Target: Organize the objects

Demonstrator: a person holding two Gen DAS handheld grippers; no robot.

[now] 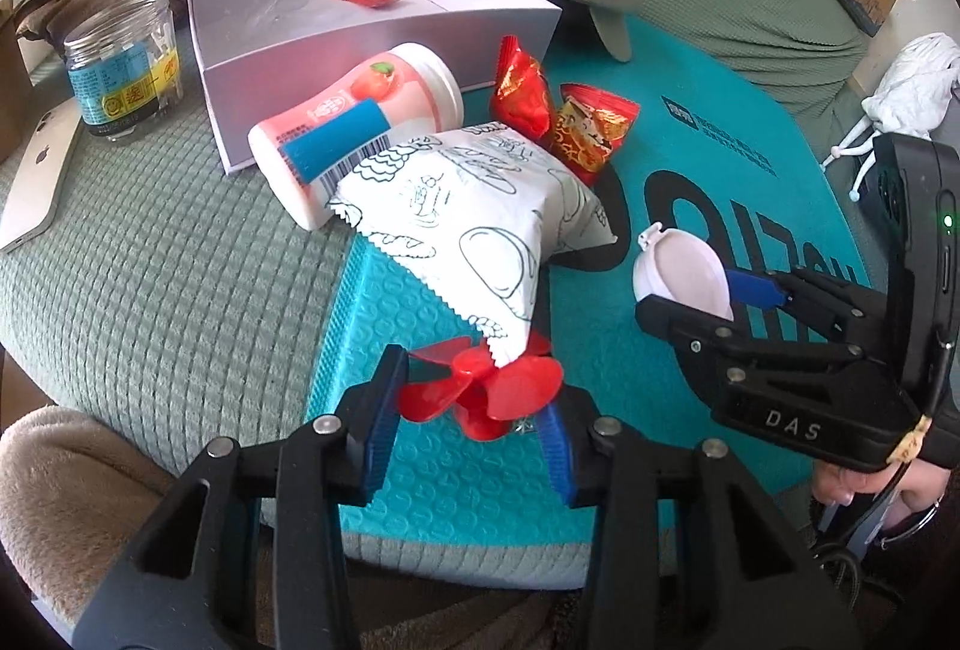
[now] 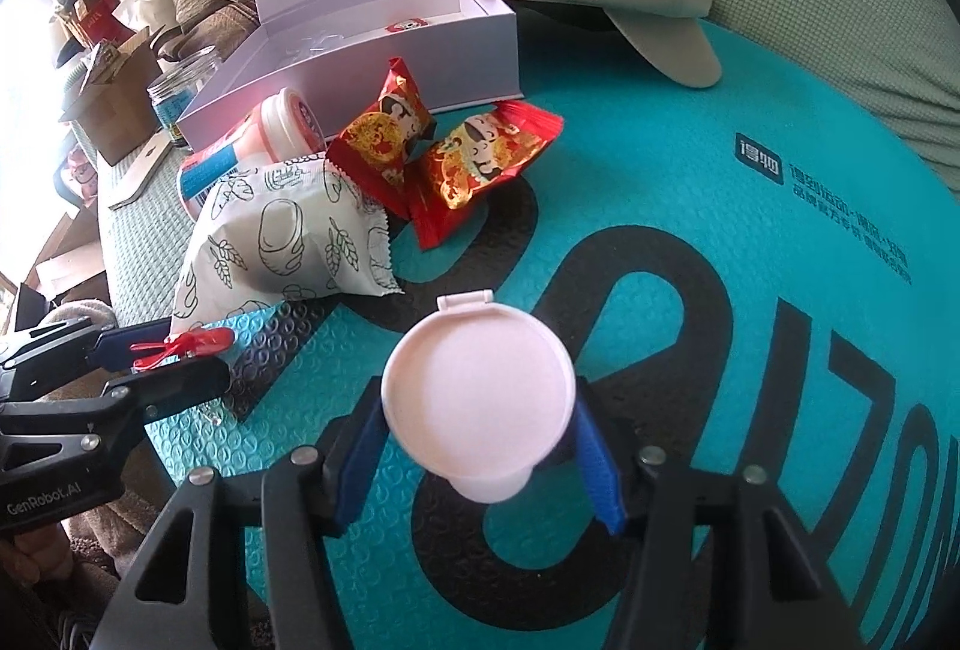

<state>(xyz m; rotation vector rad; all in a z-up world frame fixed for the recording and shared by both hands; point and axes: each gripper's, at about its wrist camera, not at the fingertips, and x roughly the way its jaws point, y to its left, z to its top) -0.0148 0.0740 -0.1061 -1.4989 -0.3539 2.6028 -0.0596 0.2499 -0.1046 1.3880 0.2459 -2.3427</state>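
Clamping the red propeller (image 1: 480, 395) in my left gripper (image 1: 474, 425), I hold it over the teal mat (image 1: 444, 476), the white snack bag (image 1: 474, 224) at twelve o'clock. My right gripper (image 2: 480, 464) grasps the white round container (image 2: 477, 398). Only its view shows the faces printed on the two red packets (image 2: 444, 158).

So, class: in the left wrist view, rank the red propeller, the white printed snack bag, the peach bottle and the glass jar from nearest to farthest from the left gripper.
1. Red propeller: between the left gripper pads.
2. White printed snack bag: just beyond, centre.
3. Peach bottle: lying behind the bag, leftward.
4. Glass jar: far left, upright.
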